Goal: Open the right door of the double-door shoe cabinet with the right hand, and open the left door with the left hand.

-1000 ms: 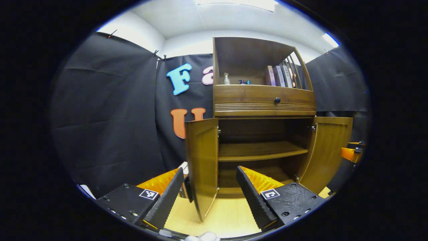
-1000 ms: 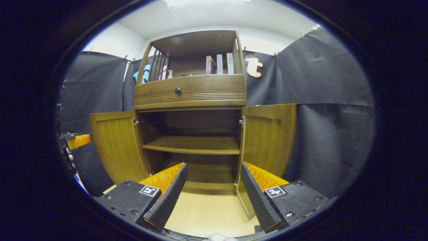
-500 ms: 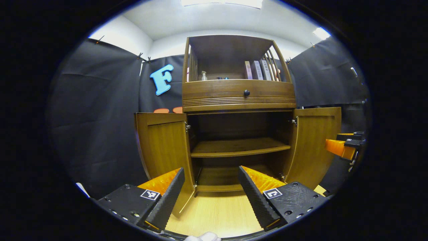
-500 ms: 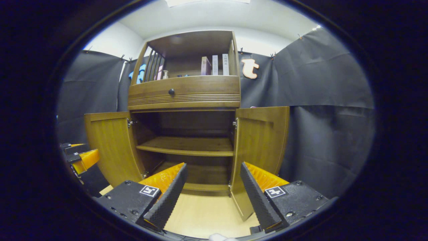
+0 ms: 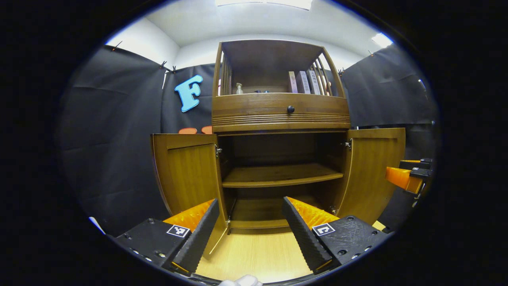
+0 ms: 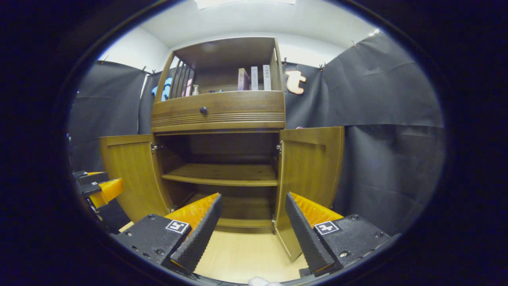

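Observation:
The wooden shoe cabinet (image 5: 278, 115) (image 6: 218, 115) stands ahead with both lower doors swung wide. In the left gripper view the left door (image 5: 186, 171) hangs open beside my left gripper (image 5: 250, 226), which is open and holds nothing. The right door (image 5: 375, 171) is open too, and the right gripper (image 5: 405, 176) shows beyond it at the right edge. In the right gripper view my right gripper (image 6: 254, 228) is open and free, with the right door (image 6: 311, 171) just past it, the left door (image 6: 133, 174) open, and the left gripper (image 6: 99, 186) at the left edge.
Inside the cabinet a bare shelf (image 5: 278, 176) spans the lower bay. A drawer with a dark knob (image 5: 290, 109) sits above it, and books (image 5: 303, 82) and a small bottle (image 5: 238, 88) stand in the top compartment. Pale wood floor (image 5: 254, 258) lies in front.
The left door has swung from half open to fully open. The left gripper view has turned to face the cabinet squarely. The right gripper has barely moved.

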`<state>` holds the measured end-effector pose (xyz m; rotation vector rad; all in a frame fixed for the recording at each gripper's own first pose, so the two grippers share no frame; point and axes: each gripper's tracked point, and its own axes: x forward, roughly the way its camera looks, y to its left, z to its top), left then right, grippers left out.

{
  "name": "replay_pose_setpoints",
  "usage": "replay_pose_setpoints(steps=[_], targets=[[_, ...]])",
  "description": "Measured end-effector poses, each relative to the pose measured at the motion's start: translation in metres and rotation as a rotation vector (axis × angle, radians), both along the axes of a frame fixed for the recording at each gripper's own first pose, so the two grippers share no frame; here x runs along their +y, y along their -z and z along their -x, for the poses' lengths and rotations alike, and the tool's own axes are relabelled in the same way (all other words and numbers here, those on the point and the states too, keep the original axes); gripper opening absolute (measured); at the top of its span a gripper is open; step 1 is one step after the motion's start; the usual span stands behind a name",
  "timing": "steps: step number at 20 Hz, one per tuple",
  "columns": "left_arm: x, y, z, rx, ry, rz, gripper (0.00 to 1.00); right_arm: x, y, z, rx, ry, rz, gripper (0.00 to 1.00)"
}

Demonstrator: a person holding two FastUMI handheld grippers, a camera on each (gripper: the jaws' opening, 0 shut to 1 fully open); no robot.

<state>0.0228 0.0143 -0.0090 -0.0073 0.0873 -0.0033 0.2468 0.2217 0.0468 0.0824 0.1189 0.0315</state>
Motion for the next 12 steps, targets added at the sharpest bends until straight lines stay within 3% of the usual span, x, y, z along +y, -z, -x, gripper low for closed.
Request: replay_pose_setpoints(steps=[1, 2, 3, 5, 12], targets=[[-0.001, 0.001, 0.0, 0.0, 0.006, -0.002, 1.0, 0.001, 0.0, 0.001, 0.001, 0.003, 0.002, 1.0], [-0.001, 0.001, 0.0, 0.0, 0.013, -0.001, 0.96, 0.002, 0.001, 0.002, 0.001, 0.005, 0.002, 1.0], [-0.001, 0.0, 0.0, 0.001, 0.017, -0.001, 1.0, 0.003, 0.0, 0.003, 0.002, 0.006, 0.001, 1.0], [0.001, -0.001, 0.001, -0.004, 0.021, -0.005, 0.96, 0.005, 0.0, 0.006, 0.0, 0.012, 0.002, 1.0], [0.005, -0.005, 0.005, -0.008, 0.039, -0.012, 0.96, 0.009, 0.001, 0.018, -0.003, 0.036, 0.006, 1.0]])
